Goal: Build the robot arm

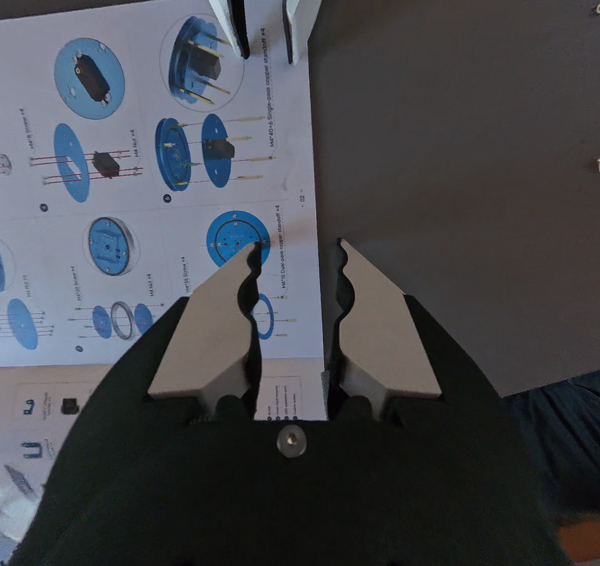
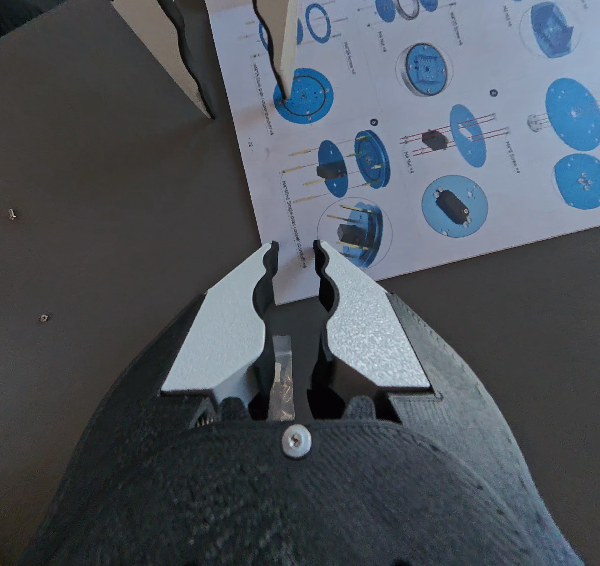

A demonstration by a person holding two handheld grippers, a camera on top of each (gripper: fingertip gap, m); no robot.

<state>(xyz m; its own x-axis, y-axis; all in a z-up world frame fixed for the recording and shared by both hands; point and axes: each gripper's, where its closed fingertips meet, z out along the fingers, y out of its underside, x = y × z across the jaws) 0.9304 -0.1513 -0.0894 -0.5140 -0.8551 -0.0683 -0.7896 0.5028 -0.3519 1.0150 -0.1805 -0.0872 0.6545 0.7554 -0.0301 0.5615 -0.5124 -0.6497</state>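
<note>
A printed assembly sheet (image 1: 293,167) with blue disc drawings lies flat on a dark grey table (image 1: 454,160). My left gripper (image 1: 298,243) is open and empty, straddling the sheet's right edge low over it. My right gripper (image 1: 268,58) faces it from the far side, over the sheet's corner. In the right wrist view the right gripper (image 2: 295,244) is open with a narrow gap above the sheet (image 2: 357,102) near its corner. The left gripper (image 2: 248,106) stands open opposite. A clear plastic bag (image 2: 281,378) shows in the gap near the right finger bases; I cannot tell if it touches them.
A small screw (image 2: 12,214) and a nut (image 2: 43,318) lie on the dark table (image 2: 97,160), left of the right gripper. A beige sheet (image 1: 48,388) lies beside the assembly sheet. Dark clothing (image 1: 558,420) shows past the table edge.
</note>
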